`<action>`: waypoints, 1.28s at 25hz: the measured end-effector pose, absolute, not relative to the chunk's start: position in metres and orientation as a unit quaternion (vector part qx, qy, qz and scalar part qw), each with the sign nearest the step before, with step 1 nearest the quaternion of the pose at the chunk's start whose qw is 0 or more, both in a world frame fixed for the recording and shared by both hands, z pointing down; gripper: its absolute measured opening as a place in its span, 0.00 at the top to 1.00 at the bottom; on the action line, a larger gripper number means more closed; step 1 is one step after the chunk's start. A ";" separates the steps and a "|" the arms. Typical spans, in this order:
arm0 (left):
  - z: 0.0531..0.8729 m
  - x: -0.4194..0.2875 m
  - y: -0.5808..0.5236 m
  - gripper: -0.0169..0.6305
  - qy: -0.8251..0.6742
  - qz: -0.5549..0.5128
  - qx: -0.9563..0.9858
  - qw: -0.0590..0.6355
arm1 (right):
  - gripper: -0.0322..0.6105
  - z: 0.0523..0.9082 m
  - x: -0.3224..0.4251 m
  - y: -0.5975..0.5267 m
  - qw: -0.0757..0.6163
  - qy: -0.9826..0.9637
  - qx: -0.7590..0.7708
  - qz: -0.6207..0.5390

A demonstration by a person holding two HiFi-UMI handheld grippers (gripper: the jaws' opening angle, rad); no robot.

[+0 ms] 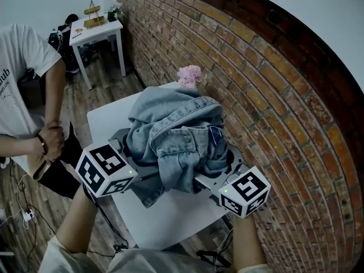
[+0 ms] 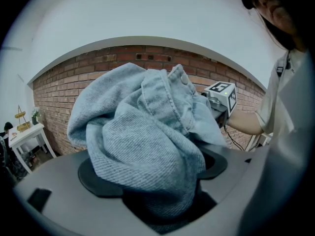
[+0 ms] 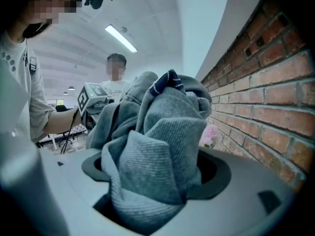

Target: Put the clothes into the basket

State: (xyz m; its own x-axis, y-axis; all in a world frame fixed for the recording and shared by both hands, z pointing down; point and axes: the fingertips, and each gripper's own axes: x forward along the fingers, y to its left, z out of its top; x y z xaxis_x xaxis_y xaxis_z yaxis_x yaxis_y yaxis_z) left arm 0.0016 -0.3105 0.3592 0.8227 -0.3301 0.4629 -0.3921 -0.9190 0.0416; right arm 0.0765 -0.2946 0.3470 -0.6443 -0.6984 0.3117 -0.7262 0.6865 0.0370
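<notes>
Brick wall (image 1: 256, 84) behind white desk (image 1: 170, 220): crumpled light-blue denim garment (image 1: 173, 135) held over desk, left gripper (image 2: 157, 181) and right gripper (image 3: 152, 181) each clamped on thick folds; soft, bulky, probably heavy and saggy, so grip seams.

Denim (image 1: 173, 135): washed light blue, paler along seams and folds; fine diagonal twill weave; a dark navy patch with a thin white stripe at one fold.
Left gripper (image 2: 155, 173): matte grey body, black pads; white cube with black square markers.
Right gripper (image 3: 155, 173): same grey and black; white cube, black square markers.
Worktop (image 1: 170, 215): plain white.
Wall (image 1: 273, 84): red-brown bricks, pale mortar lines.
Flower (image 1: 189, 75): pink.
Floor (image 1: 108, 78): brown wood planks.
Side table (image 1: 96, 30): white.
Shirt (image 1: 20, 78): white with dark print.
</notes>
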 end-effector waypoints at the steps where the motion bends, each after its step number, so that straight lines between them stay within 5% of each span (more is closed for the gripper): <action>1: 0.360 0.002 -0.315 0.34 -0.190 0.229 0.953 0.065 | 0.32 0.348 0.077 -0.299 0.152 -0.905 0.394 0.044; 16: 0.408 0.016 -0.367 0.34 -0.211 0.222 0.951 0.035 | 0.32 0.397 0.093 -0.348 0.162 -0.883 0.439 0.031; 32: 0.508 0.013 -0.372 0.35 -0.249 0.293 0.913 0.138 | 0.32 0.496 0.097 -0.359 0.239 -0.852 0.447 0.131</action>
